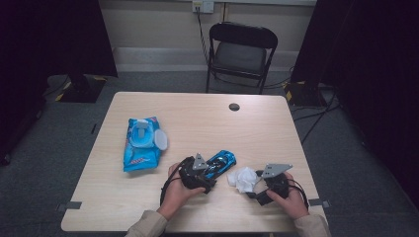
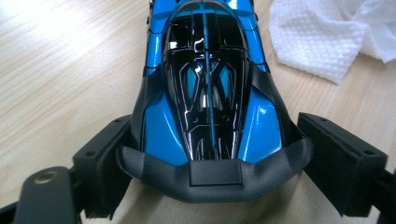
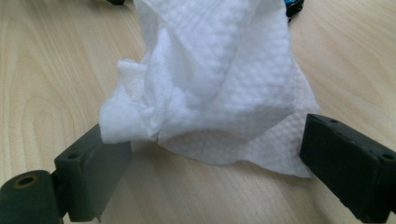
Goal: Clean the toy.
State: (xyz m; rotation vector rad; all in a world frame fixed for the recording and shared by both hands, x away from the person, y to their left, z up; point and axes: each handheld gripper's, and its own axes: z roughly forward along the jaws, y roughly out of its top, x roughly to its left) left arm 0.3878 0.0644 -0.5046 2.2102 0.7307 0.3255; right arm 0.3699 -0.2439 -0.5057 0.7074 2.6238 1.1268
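Item: blue toy car (image 2: 208, 93), near front edge of desk (image 1: 197, 123); left claw (image 2: 210, 163) clamped its black end, apparently steadying it for wiping. Right claw (image 3: 205, 163) stood wide around crumpled white wipe (image 3: 210, 70), positioned to grasp. Wipes pack (image 1: 142, 143) lay apart, lid open.

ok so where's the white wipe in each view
High view: the white wipe lies crumpled near the front edge of the table, between the blue toy car and the right hand-held gripper.
Left gripper view: its edge sits in the top right corner, beside the car.
Right gripper view: it bunches up in the centre, between the open jaws.
Shared landmark: the blue toy car.
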